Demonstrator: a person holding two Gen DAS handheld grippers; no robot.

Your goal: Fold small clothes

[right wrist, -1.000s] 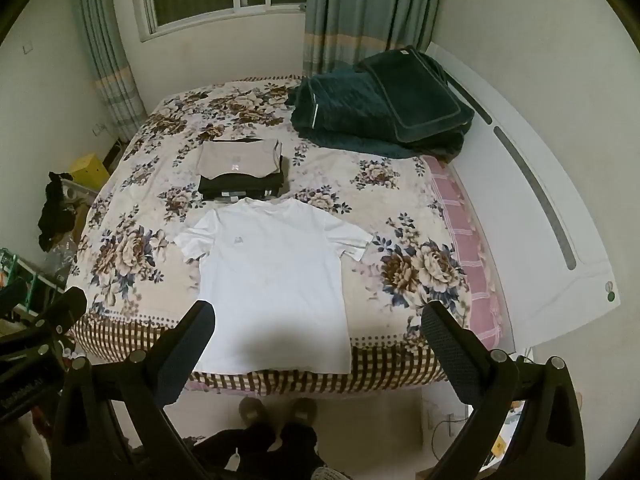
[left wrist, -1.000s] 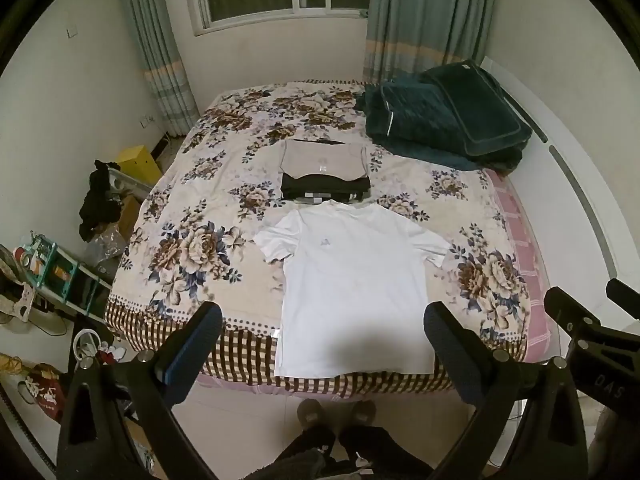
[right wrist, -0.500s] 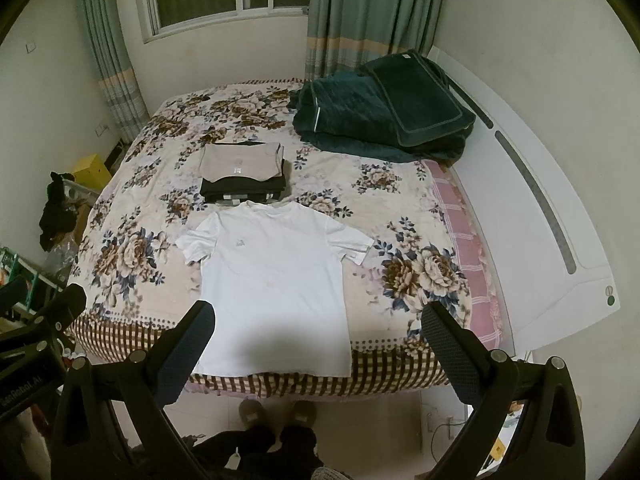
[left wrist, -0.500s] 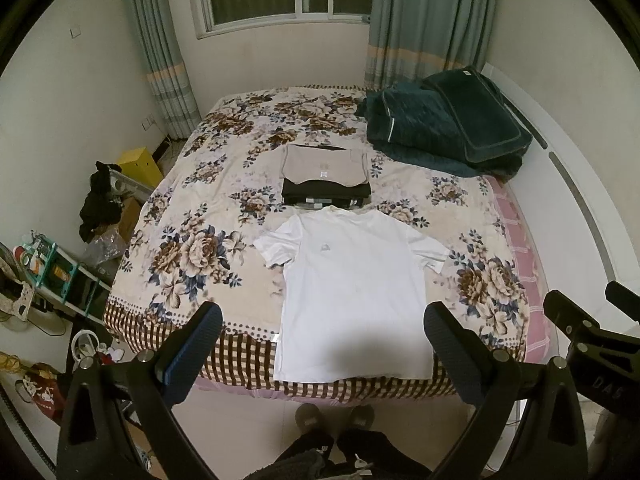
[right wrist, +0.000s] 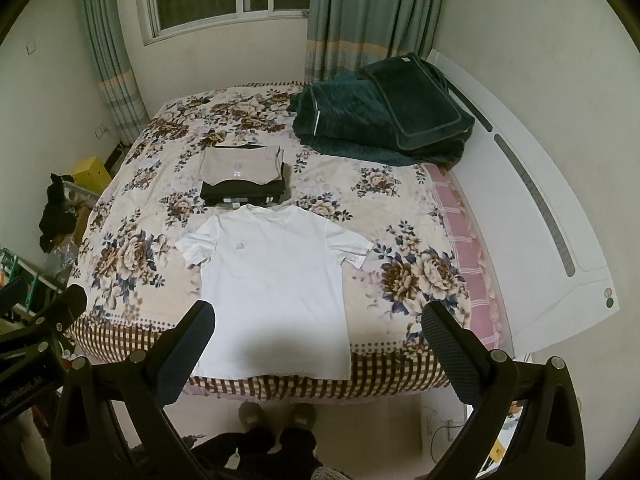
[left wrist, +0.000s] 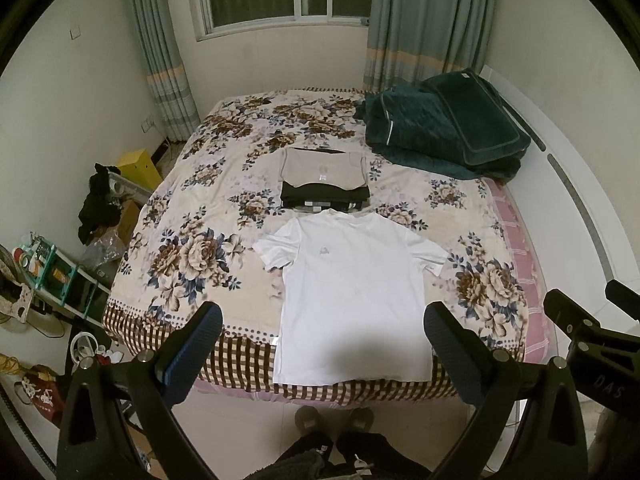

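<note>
Left wrist view alone shows a cluttered shelf (left wrist: 48,268) left of the left gripper (left wrist: 320,344). Both it and the right gripper (right wrist: 318,340) are spread, empty, above the flat white T-shirt (left wrist: 352,300) ahead on the bed (left wrist: 192,256).

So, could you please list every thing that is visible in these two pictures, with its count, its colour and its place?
T-shirt: one, white, spread flat at the near edge of the bed.
Folded clothes: one stack, beige on top and black below, just beyond the T-shirt.
Quilt: one, dark green, folded at the far right of the bed.
Bed cover: one, cream with brown flowers.
Curtains: two, grey-green, beside the window.
Box: one, yellow, on the floor left of the bed.
Slippers: two, brown, on the person's feet at the foot of the bed.
Left gripper: black, open, above the hem.
Right gripper: black, open, above the hem.
</note>
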